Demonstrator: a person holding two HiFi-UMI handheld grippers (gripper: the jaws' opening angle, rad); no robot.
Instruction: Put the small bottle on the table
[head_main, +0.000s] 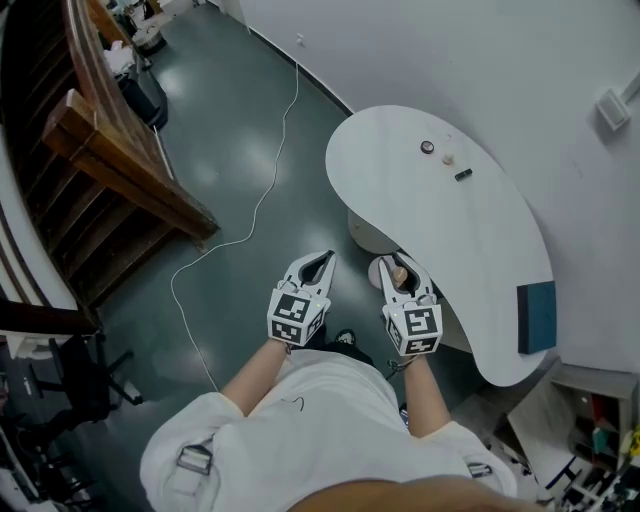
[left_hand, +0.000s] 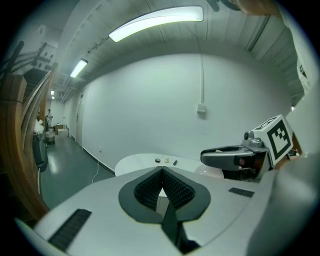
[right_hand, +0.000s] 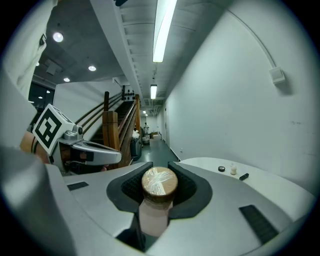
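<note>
My right gripper (head_main: 401, 266) is shut on a small bottle (head_main: 399, 275), which has a pale body and a brown cork-like cap. In the right gripper view the bottle (right_hand: 158, 186) stands upright between the dark pads, cap towards the camera. It hangs just off the near edge of the white curved table (head_main: 470, 235), above the floor. My left gripper (head_main: 322, 262) is beside it on the left, over the floor. Its jaws (left_hand: 161, 186) are shut with nothing between them.
A dark round cap (head_main: 427, 147), a small white piece (head_main: 448, 158) and a black piece (head_main: 463, 174) lie at the table's far end. A teal book (head_main: 536, 317) lies at its right end. A wooden staircase (head_main: 110, 150) stands left and a cable (head_main: 255, 212) crosses the floor.
</note>
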